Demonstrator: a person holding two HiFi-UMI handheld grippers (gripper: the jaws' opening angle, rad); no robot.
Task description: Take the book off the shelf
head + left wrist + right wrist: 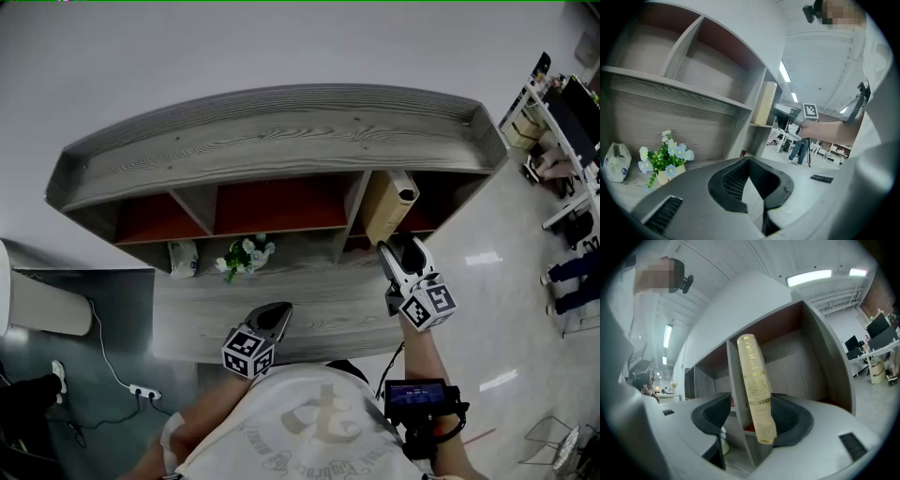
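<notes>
A tan book [389, 206] with gold print on its spine [754, 385] stands tilted in the right compartment of the grey wooden shelf [281, 141], leaning by the divider. My right gripper [398, 248] is at the book's lower end. Its jaws are open around the spine [750, 416]: the left pad stands clear of it and the right pad lies close beside it. My left gripper [277, 314] hangs low in front of the shelf's counter, shut and empty [749, 183].
A small pot of blue and white flowers [244, 255] [663, 159] and a white pouch [183, 258] [616, 161] sit on the lower shelf at left. A power strip [145, 391] lies on the floor at left. Office desks [562, 122] stand at far right.
</notes>
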